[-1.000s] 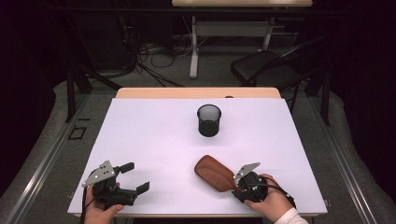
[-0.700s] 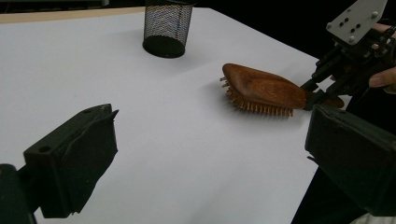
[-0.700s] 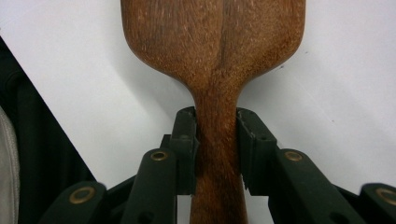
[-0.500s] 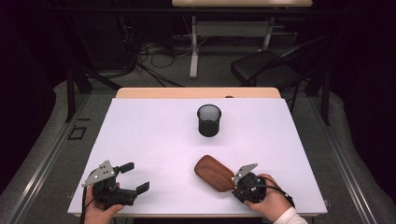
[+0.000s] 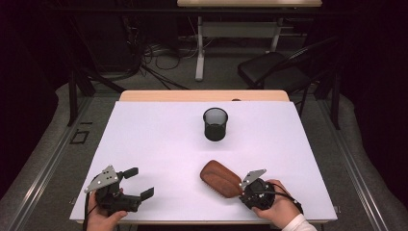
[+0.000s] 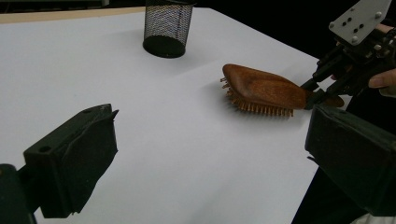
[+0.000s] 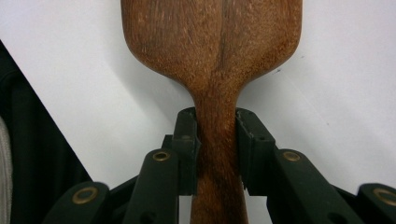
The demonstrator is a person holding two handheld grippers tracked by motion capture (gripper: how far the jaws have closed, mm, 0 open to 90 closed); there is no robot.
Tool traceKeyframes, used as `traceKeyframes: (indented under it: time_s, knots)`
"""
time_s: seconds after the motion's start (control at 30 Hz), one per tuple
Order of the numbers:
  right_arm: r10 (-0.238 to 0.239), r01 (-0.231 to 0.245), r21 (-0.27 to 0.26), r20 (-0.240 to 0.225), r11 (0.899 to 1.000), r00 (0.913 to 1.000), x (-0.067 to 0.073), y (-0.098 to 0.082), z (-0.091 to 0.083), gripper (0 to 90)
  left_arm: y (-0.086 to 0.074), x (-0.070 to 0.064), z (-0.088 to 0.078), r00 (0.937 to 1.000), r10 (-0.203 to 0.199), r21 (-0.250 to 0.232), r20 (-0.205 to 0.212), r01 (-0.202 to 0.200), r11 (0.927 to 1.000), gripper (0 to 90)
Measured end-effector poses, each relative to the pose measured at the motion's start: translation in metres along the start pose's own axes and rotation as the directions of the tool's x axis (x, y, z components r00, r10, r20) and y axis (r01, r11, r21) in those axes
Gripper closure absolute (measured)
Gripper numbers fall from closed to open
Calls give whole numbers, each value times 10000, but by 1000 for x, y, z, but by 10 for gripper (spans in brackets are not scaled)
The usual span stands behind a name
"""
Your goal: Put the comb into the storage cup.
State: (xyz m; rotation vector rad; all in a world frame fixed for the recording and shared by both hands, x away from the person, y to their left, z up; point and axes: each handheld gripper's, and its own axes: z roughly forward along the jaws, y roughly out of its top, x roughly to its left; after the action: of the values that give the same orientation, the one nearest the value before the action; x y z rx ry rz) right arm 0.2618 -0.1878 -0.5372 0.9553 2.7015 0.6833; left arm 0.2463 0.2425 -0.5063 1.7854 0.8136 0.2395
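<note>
Near the desk's front edge, right side: right hand-held gripper is clamping the wooden hairbrush by its handle.
Front left corner: left hand-held gripper is sitting wide, empty.
Toward the far edge: mesh cup is standing upright.
Advice: keeping the handle squarely between the jaws probably prevents twisting.

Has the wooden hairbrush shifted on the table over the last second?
No. The hairbrush sits the same way below the mesh cup, its handle clamped in the right gripper.
</note>
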Motion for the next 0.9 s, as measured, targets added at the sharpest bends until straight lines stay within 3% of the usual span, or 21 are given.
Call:
traceKeyframes:
  time_s: [0.57, 0.9]
  knots:
    - [208, -213, -470, -114, 9987, 9997, 0, -3, -4, 715, 0, 0, 0, 10000, -10, 2, 1, 10, 10000, 21]
    - [392, -401, -1178, -99, 9922, 9992, 0, -6, -9, 715, 0, 0, 0, 10000, 19, 20, 13, -19, 10000, 21]
